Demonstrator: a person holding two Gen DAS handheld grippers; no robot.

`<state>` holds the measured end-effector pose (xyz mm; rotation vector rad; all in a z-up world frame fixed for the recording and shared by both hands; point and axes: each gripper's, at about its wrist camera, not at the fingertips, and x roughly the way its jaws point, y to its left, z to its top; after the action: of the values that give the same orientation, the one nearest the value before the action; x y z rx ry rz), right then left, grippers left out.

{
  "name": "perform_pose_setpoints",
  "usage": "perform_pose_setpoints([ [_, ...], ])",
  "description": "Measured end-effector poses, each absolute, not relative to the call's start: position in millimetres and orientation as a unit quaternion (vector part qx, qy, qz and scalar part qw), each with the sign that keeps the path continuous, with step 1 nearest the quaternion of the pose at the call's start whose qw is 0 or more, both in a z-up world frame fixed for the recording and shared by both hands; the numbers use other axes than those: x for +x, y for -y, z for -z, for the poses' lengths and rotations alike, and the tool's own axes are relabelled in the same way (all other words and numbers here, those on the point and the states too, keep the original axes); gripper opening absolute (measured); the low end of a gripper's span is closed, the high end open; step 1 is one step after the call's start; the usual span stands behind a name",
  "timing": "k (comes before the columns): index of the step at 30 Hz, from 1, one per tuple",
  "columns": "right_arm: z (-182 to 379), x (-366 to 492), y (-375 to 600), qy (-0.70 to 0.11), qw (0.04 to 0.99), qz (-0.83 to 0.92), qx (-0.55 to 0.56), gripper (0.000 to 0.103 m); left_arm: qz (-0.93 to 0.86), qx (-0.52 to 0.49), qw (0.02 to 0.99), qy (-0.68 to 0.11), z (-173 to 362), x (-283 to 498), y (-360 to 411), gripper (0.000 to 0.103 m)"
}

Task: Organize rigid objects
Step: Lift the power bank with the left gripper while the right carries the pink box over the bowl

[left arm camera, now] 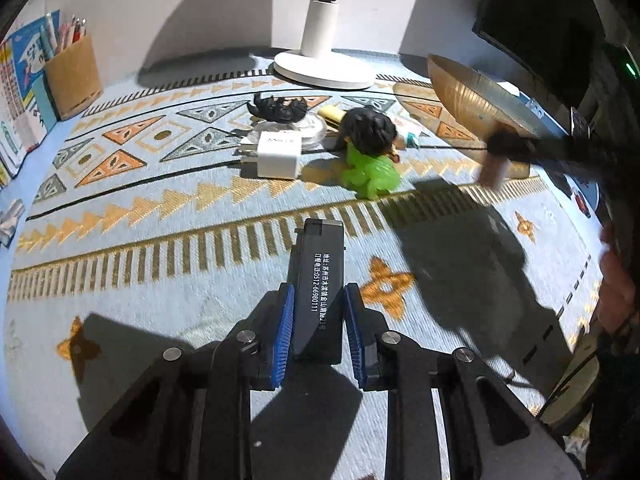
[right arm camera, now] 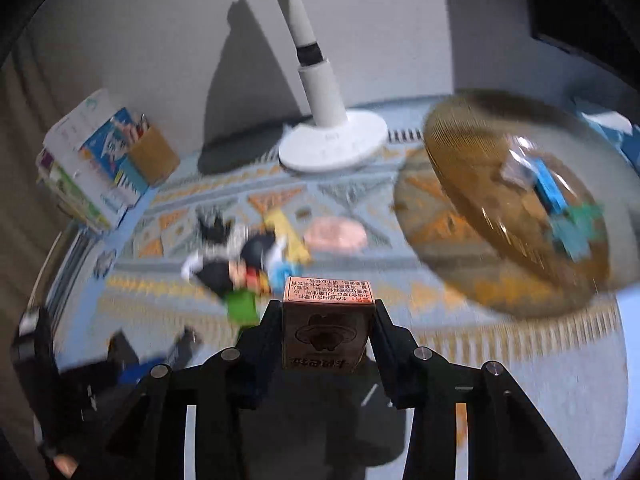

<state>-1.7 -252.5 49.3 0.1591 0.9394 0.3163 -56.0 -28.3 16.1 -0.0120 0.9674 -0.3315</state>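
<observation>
My left gripper (left arm camera: 316, 320) is shut on a slim black lighter (left arm camera: 320, 276) with white print, its blue pads (left arm camera: 285, 328) pressing both sides, held above the patterned cloth (left arm camera: 160, 280). My right gripper (right arm camera: 328, 312) is shut on a small pinkish-brown printed box (right arm camera: 326, 332); the right wrist view is motion-blurred. In the left wrist view that box (left arm camera: 494, 170) shows blurred at the right, below the rim of a golden ribbed bowl (left arm camera: 472, 96). The bowl (right arm camera: 520, 208) holds blue and green items.
A white charger (left arm camera: 278, 154), a green toy (left arm camera: 372, 174), a dark-haired figurine (left arm camera: 370, 130) and a black figure (left arm camera: 280, 106) lie mid-cloth. A white lamp base (left arm camera: 324, 68) stands behind them. A pen holder (left arm camera: 74, 76) and books (left arm camera: 20, 92) are at the left, a dark monitor (left arm camera: 532, 32) at the right.
</observation>
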Motion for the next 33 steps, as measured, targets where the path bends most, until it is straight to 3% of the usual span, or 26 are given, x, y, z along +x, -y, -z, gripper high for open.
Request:
perform_pose_setpoints([
  [12, -26, -48, 264, -0.487, 0.852, -0.185, 0.055, 0.042, 0.145, 0.009, 0.877, -0.459, -16, -55, 37, 0.023],
  [14, -23, -40, 259, -0.486, 0.852, -0.189, 0.054, 0.042, 0.149, 0.011, 0.876, -0.458, -16, -55, 39, 0.030],
  [19, -7, -18, 247, -0.493, 0.848, -0.187, 0.049, 0.042, 0.147, 0.034, 0.880, -0.450, -15, -58, 48, 0.035],
  [21, -2, -16, 246, -0.502, 0.844, -0.183, 0.055, 0.047, 0.149, 0.037, 0.879, -0.451, -15, -58, 49, 0.037],
  [22, -3, -17, 247, -0.498, 0.845, -0.187, 0.058, 0.057, 0.149, 0.039, 0.879, -0.451, -15, -58, 48, 0.037],
  [24, -6, -25, 249, -0.490, 0.852, -0.178, 0.048, 0.066, 0.149, 0.037, 0.879, -0.451, -14, -58, 48, 0.037],
  [32, 5, -47, 219, -0.469, 0.873, -0.120, -0.055, 0.068, 0.131, 0.047, 0.883, -0.447, -12, -55, 58, 0.041],
  [33, 4, -50, 213, -0.459, 0.878, -0.119, -0.062, 0.065, 0.129, 0.048, 0.884, -0.446, -12, -56, 59, 0.041],
])
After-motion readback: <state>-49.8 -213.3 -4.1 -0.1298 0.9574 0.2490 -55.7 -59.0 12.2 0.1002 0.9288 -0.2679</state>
